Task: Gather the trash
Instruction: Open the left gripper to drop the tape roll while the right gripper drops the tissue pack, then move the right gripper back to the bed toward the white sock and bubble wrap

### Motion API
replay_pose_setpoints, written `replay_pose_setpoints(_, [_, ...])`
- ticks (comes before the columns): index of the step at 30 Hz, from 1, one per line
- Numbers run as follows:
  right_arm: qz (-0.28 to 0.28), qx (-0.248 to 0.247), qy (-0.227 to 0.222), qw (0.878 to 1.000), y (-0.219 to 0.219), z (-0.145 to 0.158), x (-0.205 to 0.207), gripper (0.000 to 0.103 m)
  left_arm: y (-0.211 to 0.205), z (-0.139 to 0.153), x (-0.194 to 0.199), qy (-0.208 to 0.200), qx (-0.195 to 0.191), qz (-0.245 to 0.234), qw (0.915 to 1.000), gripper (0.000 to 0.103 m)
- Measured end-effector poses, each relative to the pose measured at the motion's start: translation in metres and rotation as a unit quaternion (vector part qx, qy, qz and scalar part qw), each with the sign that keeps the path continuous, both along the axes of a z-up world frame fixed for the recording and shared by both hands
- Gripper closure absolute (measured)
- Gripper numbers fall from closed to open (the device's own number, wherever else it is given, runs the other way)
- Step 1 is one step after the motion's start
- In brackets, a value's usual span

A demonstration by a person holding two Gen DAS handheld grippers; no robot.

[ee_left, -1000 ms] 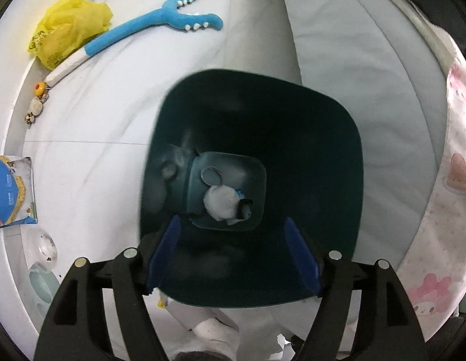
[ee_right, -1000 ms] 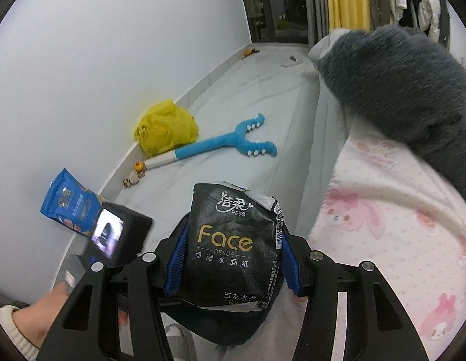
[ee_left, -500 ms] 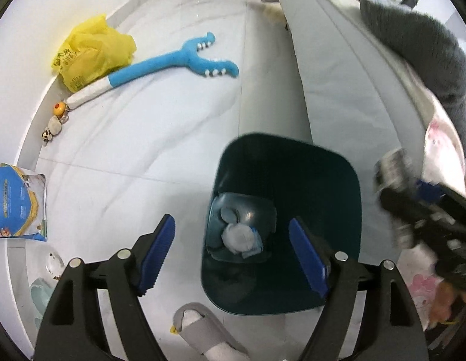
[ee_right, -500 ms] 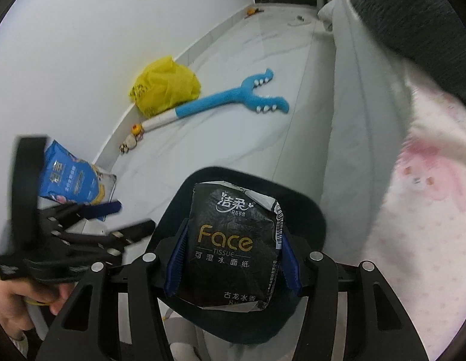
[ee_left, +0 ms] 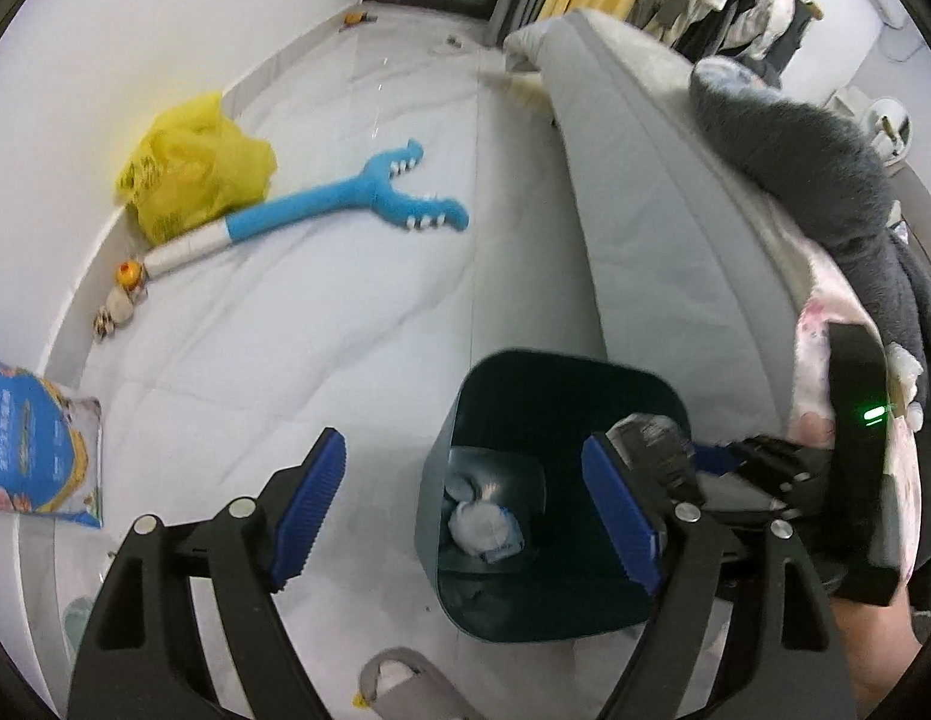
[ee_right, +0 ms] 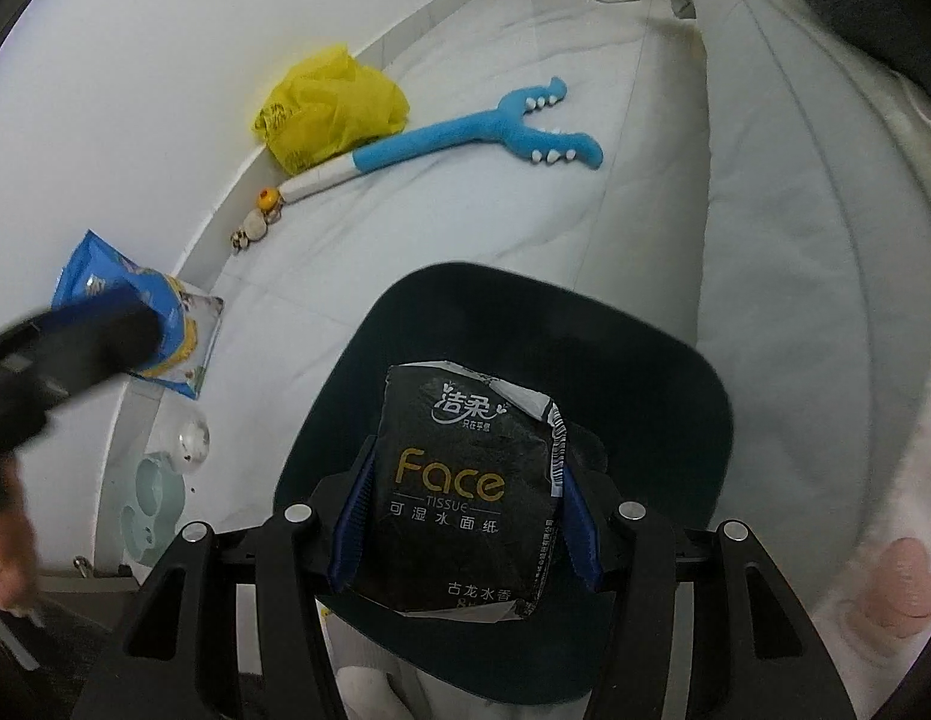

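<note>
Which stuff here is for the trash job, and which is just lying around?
For the job:
- black tissue pack, held in right tongs
- dark bin
- left tongs, open

Just lying about:
- yellow bag
- blue toy
- blue packet

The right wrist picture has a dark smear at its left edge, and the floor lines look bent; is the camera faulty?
Right wrist view: the smear is the left tool blurred by motion, while the black tissue packet in the right tool stays sharp. Both views: a fisheye lens bows the white floor and darkens the corners. Left wrist view: mostly sharp.
</note>
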State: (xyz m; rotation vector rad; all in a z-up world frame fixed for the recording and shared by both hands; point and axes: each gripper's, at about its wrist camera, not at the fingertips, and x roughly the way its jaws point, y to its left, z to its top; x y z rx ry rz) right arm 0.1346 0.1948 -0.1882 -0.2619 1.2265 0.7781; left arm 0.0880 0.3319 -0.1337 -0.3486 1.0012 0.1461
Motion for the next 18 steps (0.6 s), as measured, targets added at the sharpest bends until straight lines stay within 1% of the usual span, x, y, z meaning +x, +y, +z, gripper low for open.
replay_pose_setpoints(4, [0.003,-0.018,0.007,1.0,0.006,-0.012,-0.002,0.048,-0.001,0.018,-0.003,-0.032,0.008,-0.002,0.9995,0.02])
replay_pose_setpoints(7, [0.005,-0.032,0.008,0.999,0.008,-0.02,-0.003,0.048,-0.001,0.027,-0.004,-0.051,0.001,-0.005,0.9987,0.02])
replay_pose_setpoints(8, [0.005,-0.038,0.007,0.999,0.008,-0.021,-0.002,0.046,-0.001,0.029,-0.004,-0.056,0.0,-0.005,0.9984,0.02])
replay_pose_setpoints(11, [-0.001,-0.058,-0.011,0.998,0.008,-0.023,-0.003,0.027,-0.003,0.04,-0.004,-0.077,0.005,-0.002,0.9971,0.02])
replay_pose_setpoints(15, [-0.007,-0.064,-0.018,0.998,0.003,-0.023,0.001,0.027,-0.006,0.056,-0.006,-0.103,0.021,0.004,0.9944,0.018])
replay_pose_setpoints(18, [-0.01,-0.055,-0.012,0.998,0.0,-0.02,0.0,0.027,-0.013,0.072,-0.009,-0.137,0.044,0.004,0.9896,0.017])
